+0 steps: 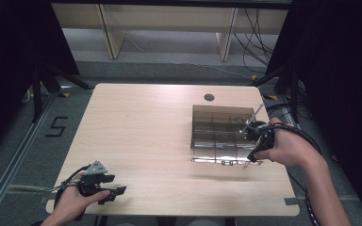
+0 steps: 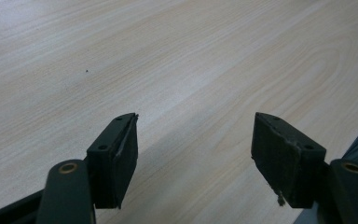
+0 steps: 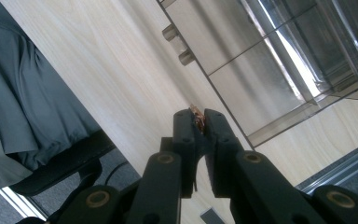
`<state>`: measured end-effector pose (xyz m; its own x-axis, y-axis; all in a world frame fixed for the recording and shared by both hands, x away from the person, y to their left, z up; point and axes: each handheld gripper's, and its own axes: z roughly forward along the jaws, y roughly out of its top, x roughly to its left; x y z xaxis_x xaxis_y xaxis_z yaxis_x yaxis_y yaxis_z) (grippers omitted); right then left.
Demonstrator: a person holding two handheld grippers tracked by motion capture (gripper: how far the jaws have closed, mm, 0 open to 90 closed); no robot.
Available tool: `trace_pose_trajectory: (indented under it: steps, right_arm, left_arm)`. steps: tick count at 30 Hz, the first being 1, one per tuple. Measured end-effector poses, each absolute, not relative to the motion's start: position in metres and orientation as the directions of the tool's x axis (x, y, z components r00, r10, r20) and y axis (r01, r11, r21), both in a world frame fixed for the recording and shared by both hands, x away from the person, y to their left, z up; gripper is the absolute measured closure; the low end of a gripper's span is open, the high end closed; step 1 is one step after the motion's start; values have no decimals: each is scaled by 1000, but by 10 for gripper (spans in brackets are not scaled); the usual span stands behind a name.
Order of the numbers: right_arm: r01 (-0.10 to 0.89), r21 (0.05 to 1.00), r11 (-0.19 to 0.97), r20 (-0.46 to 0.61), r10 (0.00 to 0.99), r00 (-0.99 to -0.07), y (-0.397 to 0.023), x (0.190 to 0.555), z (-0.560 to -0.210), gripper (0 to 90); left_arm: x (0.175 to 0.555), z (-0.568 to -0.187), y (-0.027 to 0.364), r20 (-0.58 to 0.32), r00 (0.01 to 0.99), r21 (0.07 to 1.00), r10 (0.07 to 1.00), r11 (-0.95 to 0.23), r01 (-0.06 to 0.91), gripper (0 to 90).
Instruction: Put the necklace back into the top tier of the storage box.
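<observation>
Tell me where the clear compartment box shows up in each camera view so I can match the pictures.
High view: the clear compartment box sits right of centre on the wooden table, beside the right tongs.
Left gripper view: not in it; open tongs over bare wood.
Right gripper view: upper right, beyond the shut tongs pinching a small brownish thing.
Shared landmark: the table's wood grain.

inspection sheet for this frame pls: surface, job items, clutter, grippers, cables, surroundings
Surface: light wood table, bare, grommet hole near far edge.
Job's things: clear compartment box on the right half; small brownish piece pinched in the right gripper's jaws, too small to identify.
Clutter: nothing seen.
Grippers: left gripper jaws open, nothing between them, low over the near-left corner; right gripper shut on the piece beside the box.
Cables: one trails from each gripper; more on the floor far right.
Surroundings: grey floor, "5" marking, black curtains.
</observation>
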<state>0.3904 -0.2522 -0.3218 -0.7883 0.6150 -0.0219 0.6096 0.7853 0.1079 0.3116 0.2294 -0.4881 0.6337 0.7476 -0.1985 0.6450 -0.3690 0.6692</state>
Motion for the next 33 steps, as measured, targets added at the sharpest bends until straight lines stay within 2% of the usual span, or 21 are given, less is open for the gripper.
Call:
trace_pose_trajectory:
  steps: [6,15,25,26,30,33]
  right_arm:
    - [643,115,757,-13,648,-761,-254,392,-317,842]
    - [598,150,787,-16,607,-794,-259,400,-313,842]
    - [611,159,775,-12,621,-784,-262,405,-308,842]
    - [643,150,751,-3,651,-759,-261,404,-306,842]
    - [627,160,763,-18,637,-771,-263,407,-307,842]
    - [658,141,739,-3,665,-747,-262,408,-306,842]
  left_arm:
    - [312,-488,229,-199,633,669,748,-369,645,315]
    - [312,-488,230,-189,641,669,744,-380,638,315]
    - [312,-488,230,-190,641,669,744,-380,638,315]
    - [312,-488,229,-198,634,667,747,-371,646,315]
    - [312,-488,230,-190,640,669,744,-379,639,315]
    - [312,-488,230,-189,642,669,743,-380,638,315]
